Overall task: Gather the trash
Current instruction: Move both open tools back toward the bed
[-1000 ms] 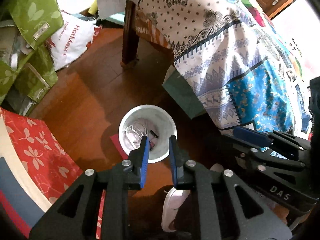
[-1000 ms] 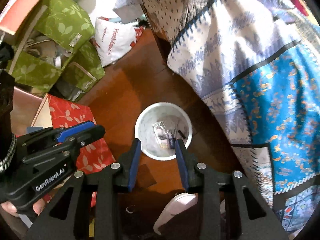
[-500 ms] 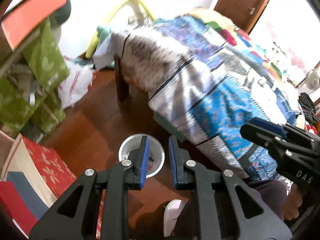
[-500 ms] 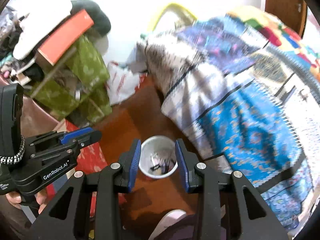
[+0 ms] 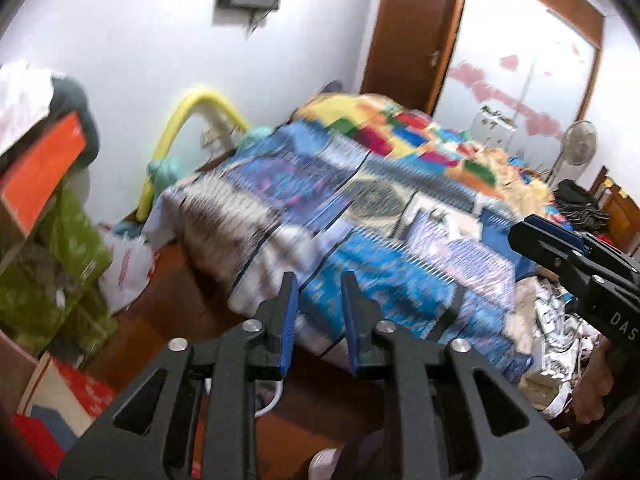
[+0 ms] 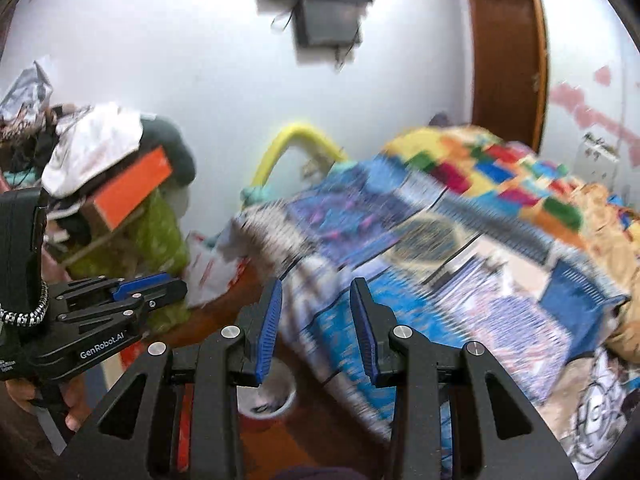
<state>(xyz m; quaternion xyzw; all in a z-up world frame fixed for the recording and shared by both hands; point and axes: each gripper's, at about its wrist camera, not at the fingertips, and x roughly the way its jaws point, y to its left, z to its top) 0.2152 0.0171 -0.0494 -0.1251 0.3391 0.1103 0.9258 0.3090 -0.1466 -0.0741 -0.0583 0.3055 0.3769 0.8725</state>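
Trash bin (image 6: 266, 398): white, round, on the wood floor (image 5: 168, 300) at the foot of the bed (image 5: 360, 220), seen low in the right wrist view betw. the right gripper's fingers; crumpled stuff inside, blurred, can't ID. In the left wrist view only a sliver of white rim shows behind the gripper body.

Right gripper (image 6: 316, 328): fingers spread, nothing betw. them. Left gripper (image 5: 318, 320): also spread, empty. Both are aimed up over the bed, not at the bin.

Progress, my read: some trash is already in the bin; no piece in hand, so next pickup isn't started. Likely candidates: papers/wrappers heap (image 5: 560, 340) at the bed's right side, near the right gripper. Clutter by the wall (green bags (image 5: 60, 272), white plastic bag (image 5: 128, 268)) prob. not trash; can't tell.
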